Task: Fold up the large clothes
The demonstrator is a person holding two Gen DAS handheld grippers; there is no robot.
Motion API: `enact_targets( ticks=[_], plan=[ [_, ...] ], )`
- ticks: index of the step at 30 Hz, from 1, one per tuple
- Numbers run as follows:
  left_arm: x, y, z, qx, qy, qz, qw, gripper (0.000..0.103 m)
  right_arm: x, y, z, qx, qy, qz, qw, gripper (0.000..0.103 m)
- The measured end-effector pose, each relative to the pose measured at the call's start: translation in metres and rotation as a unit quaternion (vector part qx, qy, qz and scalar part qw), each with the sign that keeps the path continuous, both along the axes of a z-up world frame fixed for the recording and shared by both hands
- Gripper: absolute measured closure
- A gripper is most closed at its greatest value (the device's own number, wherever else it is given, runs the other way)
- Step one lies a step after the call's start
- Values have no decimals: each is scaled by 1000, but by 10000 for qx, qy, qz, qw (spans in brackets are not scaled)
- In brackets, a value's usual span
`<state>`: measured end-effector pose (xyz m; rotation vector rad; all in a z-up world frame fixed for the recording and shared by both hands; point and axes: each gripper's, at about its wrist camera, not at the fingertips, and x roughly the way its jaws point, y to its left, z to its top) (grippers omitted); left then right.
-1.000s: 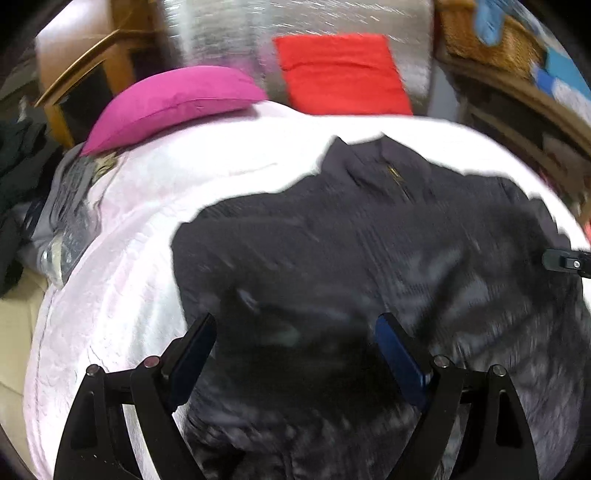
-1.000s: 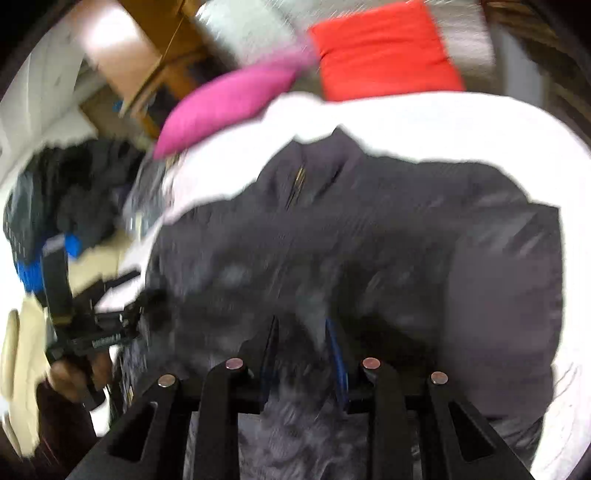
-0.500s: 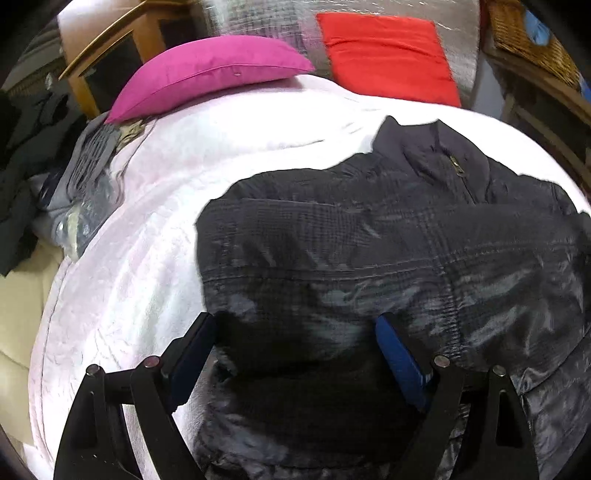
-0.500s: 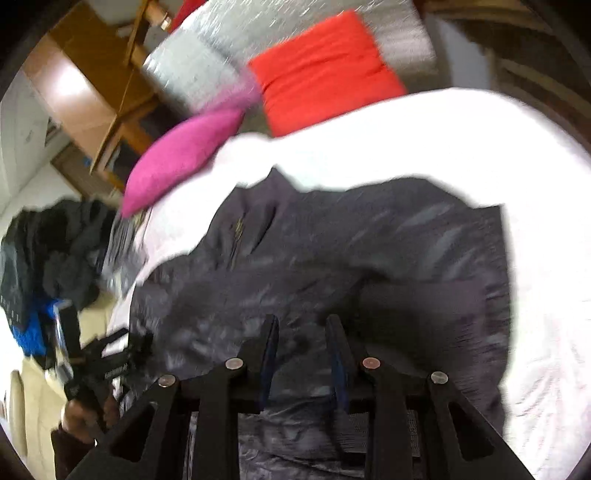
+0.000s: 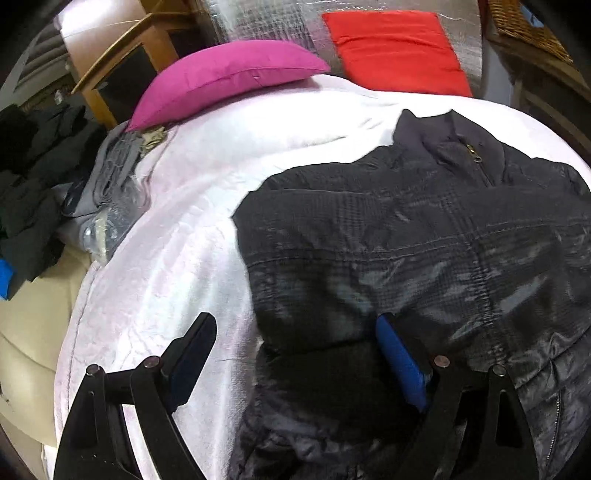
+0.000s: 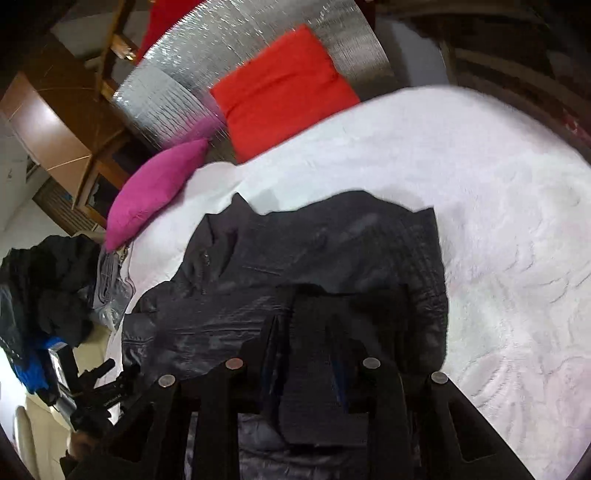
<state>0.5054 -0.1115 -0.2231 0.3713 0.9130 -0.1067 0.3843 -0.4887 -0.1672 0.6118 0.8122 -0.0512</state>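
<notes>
My right tongs [image 6: 306,350] pinch a fold of the dark quilted zip-up jacket [image 5: 424,251] on the white fleecy bed blanket [image 5: 177,266], while my left tongs [image 5: 295,343] gape wide at lower frame.

Jacket [image 5: 424,236] dark charcoal, faint grid; blanket [image 5: 177,236] pale pink-white; 1 magenta pillow [image 5: 221,81], 1 red cushion [image 5: 395,48].

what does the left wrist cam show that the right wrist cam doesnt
Only the left wrist view: a wicker basket at top right, and the left gripper with jaws wide, nothing between them.

Only the right wrist view: the right gripper, jaws closed on a dark ribbed piece of the jacket, and the wide bare stretch of the white blanket to the right.

Both: the dark jacket, pink pillow, red cushion, silver padding.
</notes>
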Motion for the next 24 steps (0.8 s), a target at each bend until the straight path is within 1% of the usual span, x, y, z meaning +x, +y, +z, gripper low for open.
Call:
enact_targets(
  ticks=[2,5,6,7,8,10,12,15,16,17,18,19,20,21,23,24],
  plan=[
    [-1,1,-4,62,86,-17,9999,15,-2,2,-1,-51,113,71,9999,73],
    [-5,-4,-14,211,152,-73,9996,15,7,8,-27,-256,772,305,9962,73],
    [-7,-6,-15,248,148,-83,9995,15,6,8,-30,-319,755,331,9961,73],
    [-7,-6,-14,258,139,-77,9995,15,5,10,-28,-416,680,332,9963,73],
    [-8,-6,-11,236,141,-69,9996,15,5,11,-25,-437,696,341,9960,73],
    [-12,-4,-3,91,98,-95,9999,15,-1,12,-16,-322,587,314,9973,73],
    [-21,-3,7,-97,2,-144,9998,15,-9,12,-7,-191,353,358,9986,73],
    [-39,-6,16,-229,-147,-369,9989,15,-17,18,-3,-299,276,434,9982,73],
    [-42,-9,15,-193,-171,-464,9986,15,-14,22,-6,-365,335,458,9977,73],
    [-43,-11,10,-60,-159,-503,9986,15,-13,23,-9,-421,420,453,9972,73],
    [-42,-14,2,101,-94,-477,9988,15,-9,24,-18,-459,555,451,9964,73],
    [-37,-16,-6,178,3,-466,9988,14,-7,23,-22,-440,590,464,9962,73],
    [-34,-18,-16,176,136,-498,9985,14,-6,23,-24,-434,576,459,9963,73],
    [-33,-17,-17,156,164,-479,9986,14,-7,23,-22,-425,571,438,9965,73],
    [-35,-12,-10,15,154,-383,9991,14,-11,23,-16,-357,541,375,9972,73],
    [-39,-9,-5,-80,128,-383,9992,14,-15,22,-11,-313,459,360,9978,73]
  ],
)
